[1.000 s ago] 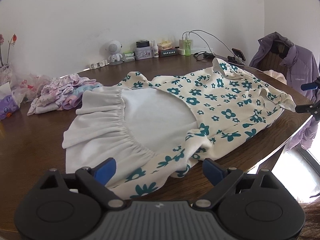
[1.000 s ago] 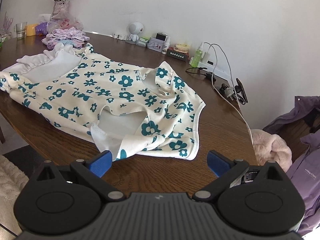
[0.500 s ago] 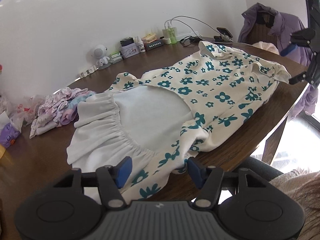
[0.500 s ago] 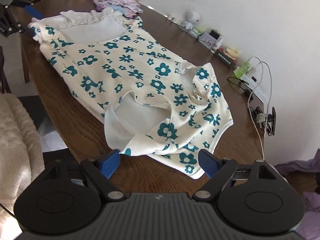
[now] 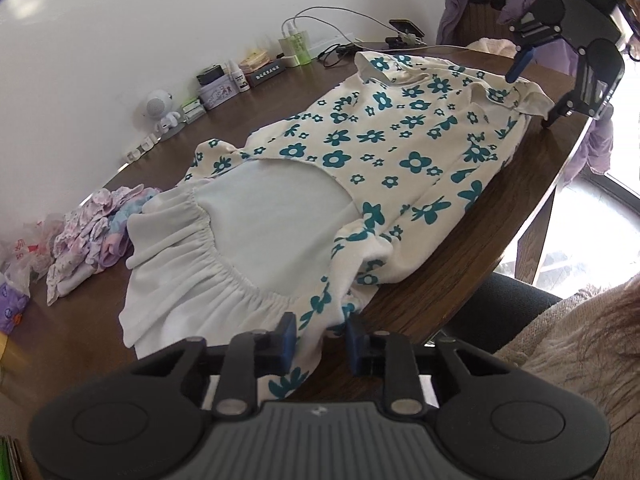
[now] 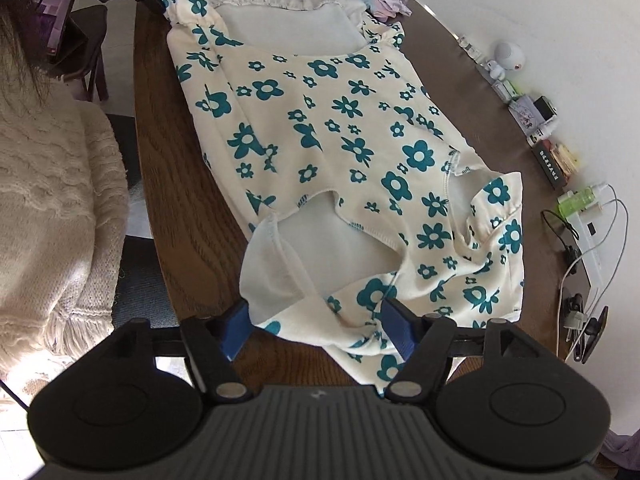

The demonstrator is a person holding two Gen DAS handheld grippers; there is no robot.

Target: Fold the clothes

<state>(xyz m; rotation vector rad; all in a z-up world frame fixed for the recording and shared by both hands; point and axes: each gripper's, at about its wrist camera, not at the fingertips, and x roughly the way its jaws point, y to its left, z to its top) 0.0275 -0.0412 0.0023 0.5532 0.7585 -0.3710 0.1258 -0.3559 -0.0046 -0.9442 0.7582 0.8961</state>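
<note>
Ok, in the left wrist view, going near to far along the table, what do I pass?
Left gripper → floral garment's white ruffled hem → its flowered body → its far corner by the right gripper → white cable → purple jacket on the chair.

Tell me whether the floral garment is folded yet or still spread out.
Spread out. The floral garment lies full length across the table, its white lining showing at both ends; only small edges are turned over.

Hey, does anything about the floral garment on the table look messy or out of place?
Yes. The floral garment has its near corner by the right tool flipped over, showing plain white lining, and its near edge hangs off the table.
</note>
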